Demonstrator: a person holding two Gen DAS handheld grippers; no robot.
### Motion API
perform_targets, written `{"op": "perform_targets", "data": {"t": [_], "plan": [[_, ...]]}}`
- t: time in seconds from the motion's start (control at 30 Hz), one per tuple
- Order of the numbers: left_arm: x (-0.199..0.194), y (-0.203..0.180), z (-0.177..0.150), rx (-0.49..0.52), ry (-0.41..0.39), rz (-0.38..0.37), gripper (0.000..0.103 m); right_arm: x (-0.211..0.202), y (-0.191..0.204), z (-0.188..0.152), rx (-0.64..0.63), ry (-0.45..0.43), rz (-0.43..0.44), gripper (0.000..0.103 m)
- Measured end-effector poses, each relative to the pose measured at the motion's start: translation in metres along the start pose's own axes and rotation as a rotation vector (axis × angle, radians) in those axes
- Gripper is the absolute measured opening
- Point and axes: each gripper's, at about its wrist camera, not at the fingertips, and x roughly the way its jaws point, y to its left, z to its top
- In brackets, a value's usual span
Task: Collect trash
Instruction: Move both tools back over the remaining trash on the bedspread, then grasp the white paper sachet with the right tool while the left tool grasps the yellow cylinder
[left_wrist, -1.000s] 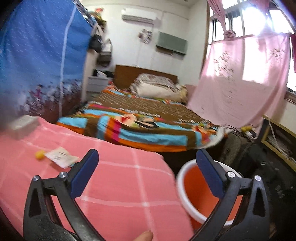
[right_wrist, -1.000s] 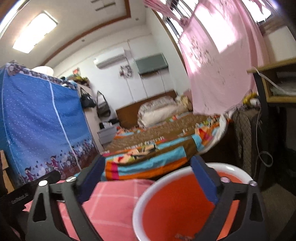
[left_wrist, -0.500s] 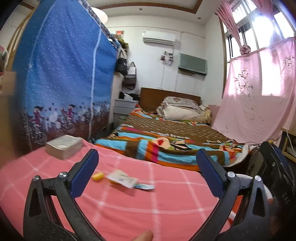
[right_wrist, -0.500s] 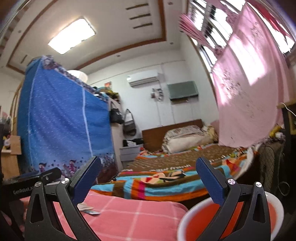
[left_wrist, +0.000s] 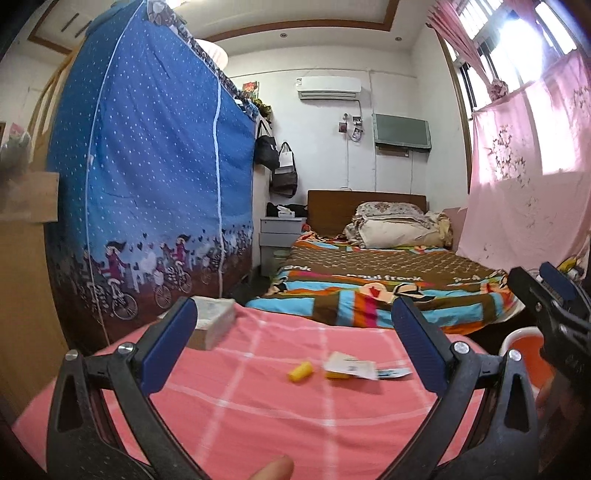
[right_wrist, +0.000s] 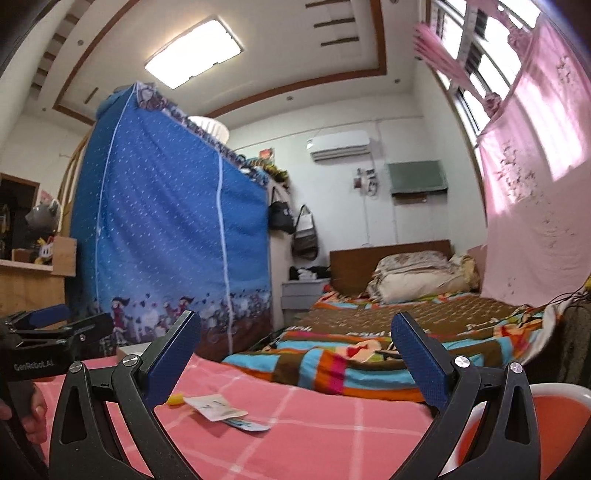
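Note:
On the pink checked tablecloth (left_wrist: 258, 413) lie a small yellow piece (left_wrist: 300, 371) and a white paper wrapper (left_wrist: 351, 370) with a blue-printed strip (left_wrist: 394, 373) beside it. They also show in the right wrist view: the yellow piece (right_wrist: 175, 400), the wrapper (right_wrist: 213, 406) and the strip (right_wrist: 248, 425). My left gripper (left_wrist: 293, 339) is open and empty, a short way before the trash. My right gripper (right_wrist: 295, 350) is open and empty, to the right of the trash. The orange bucket with a white rim (left_wrist: 521, 345) stands off the table's right edge (right_wrist: 517, 421).
A white box (left_wrist: 216, 325) sits at the table's far left corner. Behind the table are a bed with a colourful blanket (left_wrist: 369, 295), a blue fabric wardrobe (left_wrist: 147, 203) at left and a pink curtain (left_wrist: 528, 184) at right.
Both cameras have swung up and left, away from the bucket. The trash on the tablecloth now sits between the left gripper's fingers in view. Both grippers stay open.

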Motion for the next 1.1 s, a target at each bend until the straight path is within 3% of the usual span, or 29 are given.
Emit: {"op": "perform_targets", "data": {"t": [0.17, 0.33, 0.57, 0.67, 0.8, 1.03, 1.1], "plan": [[0.013, 0.013, -0.003, 0.043, 0.004, -0.01, 0.103, 0.028, 0.01, -0.01, -0.018, 0.053, 0.031, 0.103], [0.042, 0.024, -0.008, 0.022, 0.125, -0.072, 0.101, 0.061, 0.014, -0.021, 0.007, 0.204, 0.109, 0.103], [0.087, 0.024, -0.025, -0.019, 0.384, -0.158, 0.072, 0.127, 0.018, -0.041, 0.081, 0.501, 0.244, 0.075], [0.1, 0.02, -0.033, -0.02, 0.473, -0.19, 0.062, 0.144, 0.02, -0.05, 0.107, 0.595, 0.282, 0.069], [0.118, 0.018, -0.042, -0.044, 0.576, -0.214, 0.047, 0.156, 0.028, -0.062, 0.106, 0.696, 0.304, 0.061], [0.143, 0.014, -0.054, -0.086, 0.684, -0.256, 0.044, 0.168, 0.03, -0.075, 0.132, 0.778, 0.339, 0.055], [0.149, 0.012, -0.056, -0.084, 0.715, -0.259, 0.037, 0.171, 0.03, -0.078, 0.143, 0.805, 0.35, 0.055]]}}
